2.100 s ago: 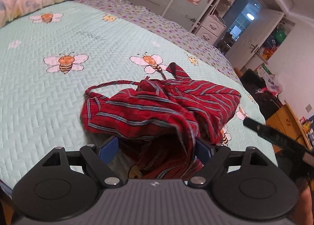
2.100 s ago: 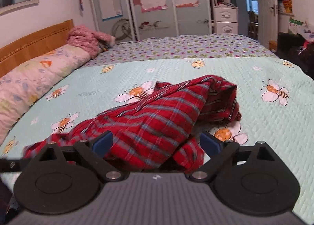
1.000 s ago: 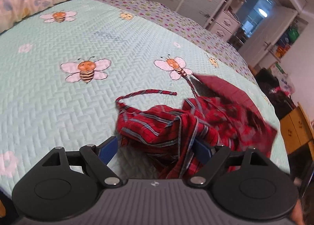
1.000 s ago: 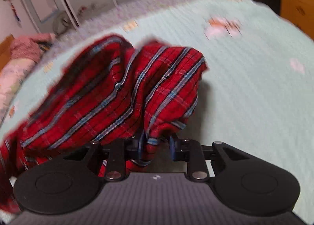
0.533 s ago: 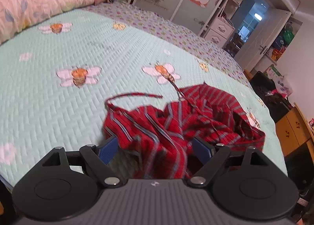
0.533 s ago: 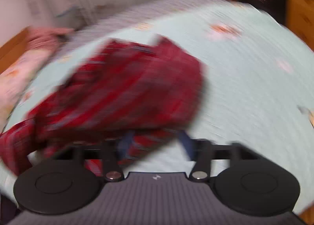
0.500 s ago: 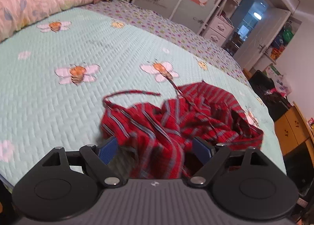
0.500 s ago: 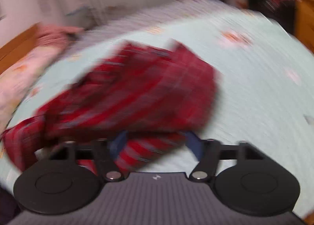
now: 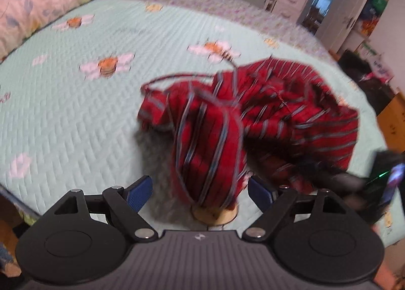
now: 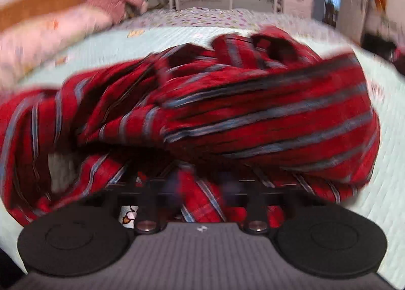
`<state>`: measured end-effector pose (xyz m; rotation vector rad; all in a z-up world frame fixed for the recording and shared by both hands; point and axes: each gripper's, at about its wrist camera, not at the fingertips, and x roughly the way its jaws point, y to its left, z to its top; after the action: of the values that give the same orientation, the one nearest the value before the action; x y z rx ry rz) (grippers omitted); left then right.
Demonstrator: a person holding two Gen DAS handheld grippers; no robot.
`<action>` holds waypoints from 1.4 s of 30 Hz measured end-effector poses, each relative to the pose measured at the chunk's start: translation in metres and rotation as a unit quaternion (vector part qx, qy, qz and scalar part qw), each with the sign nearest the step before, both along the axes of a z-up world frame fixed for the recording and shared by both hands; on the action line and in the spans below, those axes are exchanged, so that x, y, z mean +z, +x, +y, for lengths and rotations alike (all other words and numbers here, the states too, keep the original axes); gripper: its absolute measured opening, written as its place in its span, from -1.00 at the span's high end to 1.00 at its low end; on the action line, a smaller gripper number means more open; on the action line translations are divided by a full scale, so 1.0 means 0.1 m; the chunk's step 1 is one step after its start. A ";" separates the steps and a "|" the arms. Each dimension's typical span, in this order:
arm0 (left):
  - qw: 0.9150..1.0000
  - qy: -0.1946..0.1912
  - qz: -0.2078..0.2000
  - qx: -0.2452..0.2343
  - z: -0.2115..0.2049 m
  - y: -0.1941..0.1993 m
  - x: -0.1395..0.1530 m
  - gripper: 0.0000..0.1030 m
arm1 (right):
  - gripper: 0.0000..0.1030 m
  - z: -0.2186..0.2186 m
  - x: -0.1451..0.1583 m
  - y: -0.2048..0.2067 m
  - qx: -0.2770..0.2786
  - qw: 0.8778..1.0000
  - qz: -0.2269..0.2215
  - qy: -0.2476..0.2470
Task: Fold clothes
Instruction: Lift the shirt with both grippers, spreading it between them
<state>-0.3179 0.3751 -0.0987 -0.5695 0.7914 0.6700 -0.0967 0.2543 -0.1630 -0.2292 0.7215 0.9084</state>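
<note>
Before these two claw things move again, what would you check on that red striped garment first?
1. Right gripper closed on the red striped garment: ok, its jaws have just been closing with cloth between them.
2. Left gripper holding cloth: not ok, jaws wide open, a fold hangs between them.
3. Garment lying flat: not ok, bunched in a heap.
4. Thin strap loop untangled: cannot tell, blurred.
5. Room on the bee-print bedspread to spread it: ok.
</note>
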 end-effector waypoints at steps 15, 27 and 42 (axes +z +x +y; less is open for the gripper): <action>0.999 0.023 -0.004 -0.031 0.06 0.39 -0.48 0.68 | 0.99 -1.21 0.85 0.44 -0.116 0.982 -0.082 0.127; 0.988 0.125 -0.084 -0.033 0.21 0.52 0.45 0.85 | 0.18 -1.21 0.50 0.38 -0.082 0.991 0.011 0.106; 0.953 0.249 -0.114 -0.129 0.16 1.80 1.74 0.80 | -0.29 -1.34 0.35 0.10 -0.063 0.994 0.024 0.088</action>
<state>-0.1383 0.3911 0.0748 -0.0757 0.4430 0.5216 -0.0863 0.1208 -0.1282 -0.0055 0.6886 0.8528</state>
